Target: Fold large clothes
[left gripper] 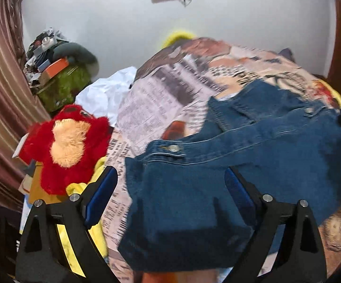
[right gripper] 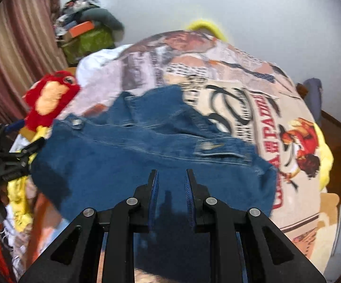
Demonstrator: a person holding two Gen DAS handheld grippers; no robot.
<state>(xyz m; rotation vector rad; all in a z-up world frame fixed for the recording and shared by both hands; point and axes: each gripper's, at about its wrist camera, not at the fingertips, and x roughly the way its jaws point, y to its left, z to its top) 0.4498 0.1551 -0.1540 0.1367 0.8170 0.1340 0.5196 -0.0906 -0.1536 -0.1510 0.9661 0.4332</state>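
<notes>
The blue denim jacket with metal snap buttons point(left gripper: 229, 165) lies spread across the bed, on a printed newspaper-pattern blanket point(left gripper: 161, 99), its near edge reaching toward both tools. It sits roughly in the middle of the blanket, which gives room on every side to bring a panel over; from how flat and compact it looks, the fold appears partly made, though the motion blur hides the exact layering.

The left tool point(left gripper: 170, 200) hangs over the jacket's left part with its blue-padded jaws set wide apart and nothing pinched between them, so the cloth below it rests free. The right tool point(right gripper: 170, 188) hovers over the near edge of the jacket point(right gripper: 146, 155) with its jaws drawn nearly together; denim fills the narrow gap in the picture, but whether the pads actually pinch cloth or merely hang above it cannot be told.

A red and cream plush toy point(left gripper: 66, 141) lies at the bed's left edge, well clear of the jacket, and a white cloth point(left gripper: 104, 94) is bunched beyond it near the pale wall point(left gripper: 170, 23).
</notes>
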